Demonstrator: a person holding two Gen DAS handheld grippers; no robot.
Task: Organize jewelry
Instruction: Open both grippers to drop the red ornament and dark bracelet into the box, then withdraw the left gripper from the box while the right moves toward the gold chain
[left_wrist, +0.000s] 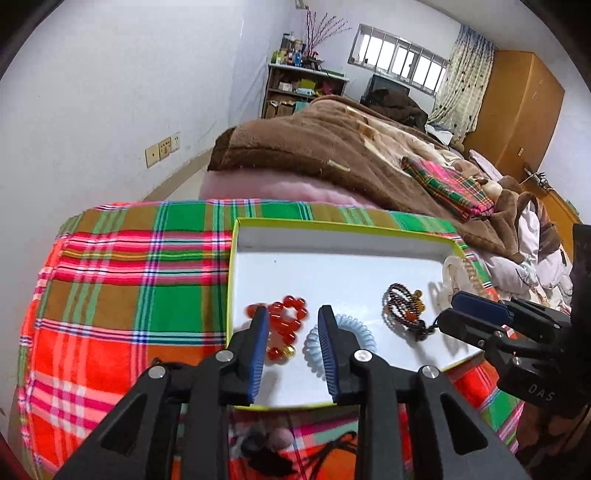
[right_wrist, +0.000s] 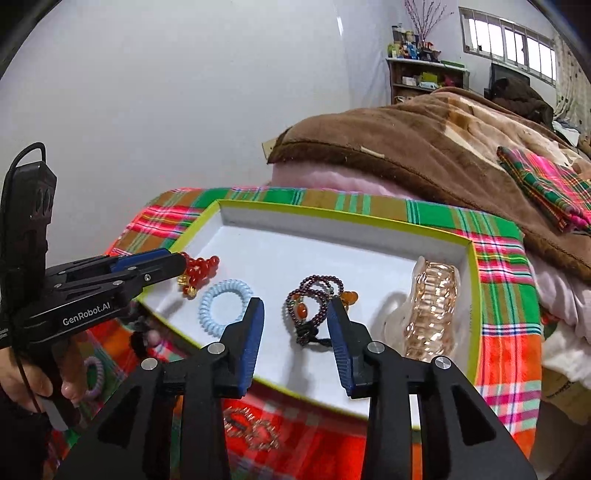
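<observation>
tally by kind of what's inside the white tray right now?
Inside the white tray:
Red bead bracelet: 1
Light blue coil hair tie: 1
Dark purple bead bracelet: 1
Clear amber hair claw: 1
Total: 4

Bright window daylight, fisheye-warped edges

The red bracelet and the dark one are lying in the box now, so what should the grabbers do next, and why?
Probably lift both away. The left gripper and right gripper stand open, holding nothing; the red bead bracelet and dark bead bracelet lie in the white box. More pieces still wait on the plaid cloth.
</observation>
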